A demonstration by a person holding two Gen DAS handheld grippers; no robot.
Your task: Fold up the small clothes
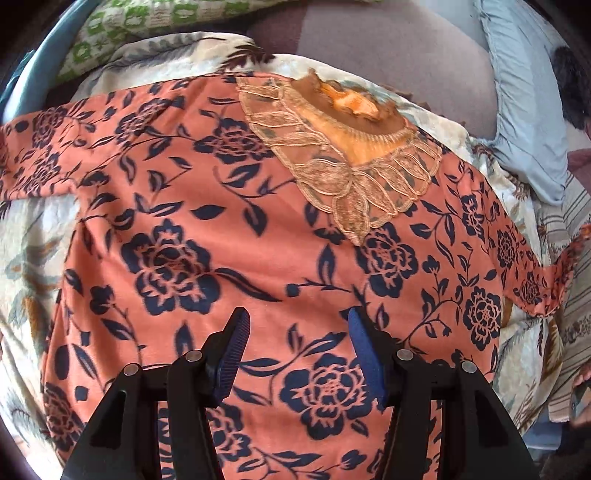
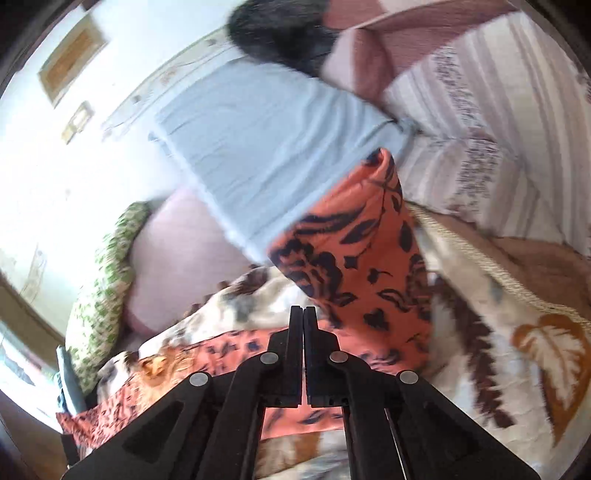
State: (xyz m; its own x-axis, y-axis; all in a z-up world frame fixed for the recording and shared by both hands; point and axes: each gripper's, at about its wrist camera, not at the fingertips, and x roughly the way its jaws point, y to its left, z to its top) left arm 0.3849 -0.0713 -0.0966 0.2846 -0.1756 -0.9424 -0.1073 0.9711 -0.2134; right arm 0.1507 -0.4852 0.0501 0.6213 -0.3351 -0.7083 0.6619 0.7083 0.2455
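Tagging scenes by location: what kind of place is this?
Most likely a bedroom, with the work done on a bed. An orange floral garment lies spread on a leaf-print blanket, a pale blue pillow and a green patterned cushion sit behind it, and a white wall with framed pictures rises beyond.

This was a home, pretty clearly a bedroom. Under the open left jaws a cream blanket with a leaf print (image 1: 33, 236) covered a soft surface, and beyond them sat a green patterned cushion (image 1: 122, 29) and a pale blue pillow (image 1: 524, 110). Ahead of the shut right jaws was striped bedding (image 2: 491, 122), and off to their left a white wall with what looked like two framed pictures (image 2: 72, 66), though that view was blurry. All soft furnishings, nothing workshop-like.
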